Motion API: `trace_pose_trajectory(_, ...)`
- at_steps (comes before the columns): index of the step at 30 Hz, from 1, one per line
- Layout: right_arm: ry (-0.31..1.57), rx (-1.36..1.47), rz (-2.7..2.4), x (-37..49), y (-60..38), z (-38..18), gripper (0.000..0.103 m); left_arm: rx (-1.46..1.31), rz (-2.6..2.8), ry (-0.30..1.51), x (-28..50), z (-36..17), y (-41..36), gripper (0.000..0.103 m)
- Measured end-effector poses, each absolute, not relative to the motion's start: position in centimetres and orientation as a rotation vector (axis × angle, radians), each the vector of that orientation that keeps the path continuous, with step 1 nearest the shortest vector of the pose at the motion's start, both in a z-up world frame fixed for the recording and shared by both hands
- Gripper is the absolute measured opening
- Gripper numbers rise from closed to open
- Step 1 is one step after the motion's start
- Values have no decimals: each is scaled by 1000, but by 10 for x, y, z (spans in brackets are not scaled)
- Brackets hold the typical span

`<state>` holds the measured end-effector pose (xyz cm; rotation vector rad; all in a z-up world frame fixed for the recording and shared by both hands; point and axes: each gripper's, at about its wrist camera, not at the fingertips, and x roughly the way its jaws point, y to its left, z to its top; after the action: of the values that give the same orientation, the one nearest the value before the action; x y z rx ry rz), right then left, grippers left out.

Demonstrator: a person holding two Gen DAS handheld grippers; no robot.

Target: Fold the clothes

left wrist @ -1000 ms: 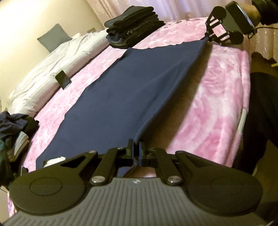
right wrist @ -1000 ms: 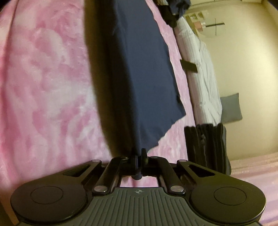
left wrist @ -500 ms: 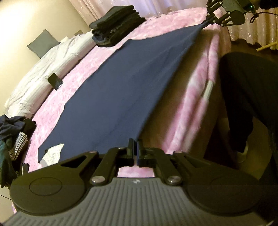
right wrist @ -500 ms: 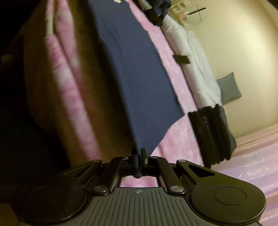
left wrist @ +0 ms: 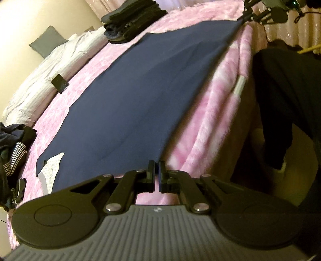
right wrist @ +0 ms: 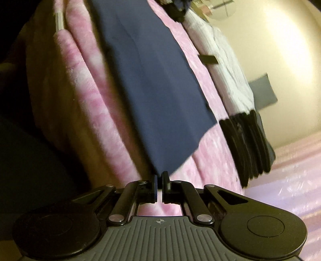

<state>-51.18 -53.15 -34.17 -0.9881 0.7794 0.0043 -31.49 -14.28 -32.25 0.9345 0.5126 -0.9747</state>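
Between the two tongs a navy garment [left wrist: 140, 96] is stretched taut, each near corner pinched: the left gripper [left wrist: 157, 166] has its jaws narrowed onto one corner, and the right gripper [right wrist: 159, 176] is clamped on the other, seen far off to the upper right in the left wrist view. Compared with a second ago, both tongs have drawn back from the bed toward the person, so the near edge, which lay over the top of the pink blanket [left wrist: 210, 112], is now lifted out past the mattress edge, while the far part lies flat ahead of the fingers. That reads as tensioning and smoothing the cloth before a fold, though which fold comes next I cannot tell. A pale label or lining [left wrist: 51, 166] shows at the far left corner. Ahead and left of the left tongs sit a stack of folded dark clothes [left wrist: 134, 18], a small dark phone-like object [left wrist: 59, 86] on the white bedding [left wrist: 50, 74], and a heap of unfolded clothes [left wrist: 14, 152]. The stack lies just beyond the garment's far corner and could crowd a fold carried forward.
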Motion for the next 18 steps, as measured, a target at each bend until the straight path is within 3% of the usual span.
trace_pose_trajectory(12,666,-315,-151,-474,-586,-269,2,706,-906,513,-278,-268,-143,5)
trace_pose_trajectory(13,651,-233,-147,-461,-596,-262,19,693,-909,515,-269,-265,-151,6)
trace_pose_trajectory(14,638,-165,-145,-443,-607,-255,66,678,-912,519,-259,-263,-159,11)
trace_pose_trajectory(15,624,-97,-143,-425,-618,-249,85,659,-917,526,-248,-261,-169,12)
trace_pose_trajectory(18,632,54,-105,-367,-645,-239,89,620,-938,533,-215,-259,-202,12)
